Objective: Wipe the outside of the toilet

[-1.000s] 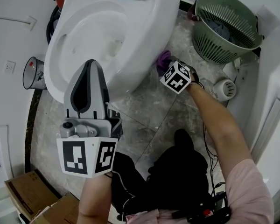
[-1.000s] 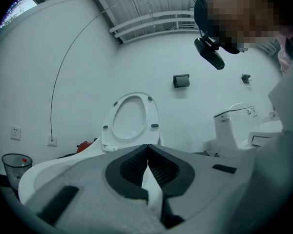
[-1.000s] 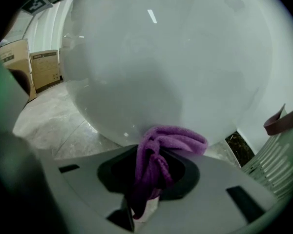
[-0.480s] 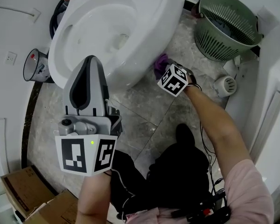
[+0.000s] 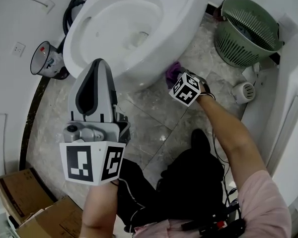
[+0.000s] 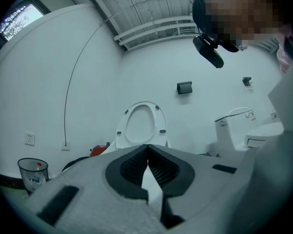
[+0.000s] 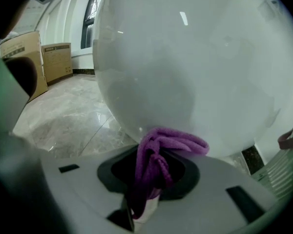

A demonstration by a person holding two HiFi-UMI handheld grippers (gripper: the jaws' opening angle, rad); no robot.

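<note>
The white toilet (image 5: 184, 29) fills the top of the head view, its seat raised. My right gripper (image 5: 175, 75) is shut on a purple cloth (image 5: 173, 69) that presses against the low outer side of the bowl near the floor. In the right gripper view the purple cloth (image 7: 158, 155) bunches between the jaws and touches the curved white toilet wall (image 7: 195, 72). My left gripper (image 5: 95, 68) is held up in front of the bowl, shut and holding nothing. In the left gripper view its tip (image 6: 147, 147) points at the raised toilet seat (image 6: 142, 123).
A green plastic basket (image 5: 246, 31) stands right of the toilet, with a small white fan-like object (image 5: 243, 92) beside it. A clear bin (image 5: 47, 61) sits at the left wall. Cardboard boxes (image 5: 25, 202) lie at the lower left. Marble floor (image 5: 154, 113) lies below.
The toilet has slid right and down in the head view. My right gripper with the cloth has shifted slightly along the bowl's lower side. The left gripper has barely moved.
</note>
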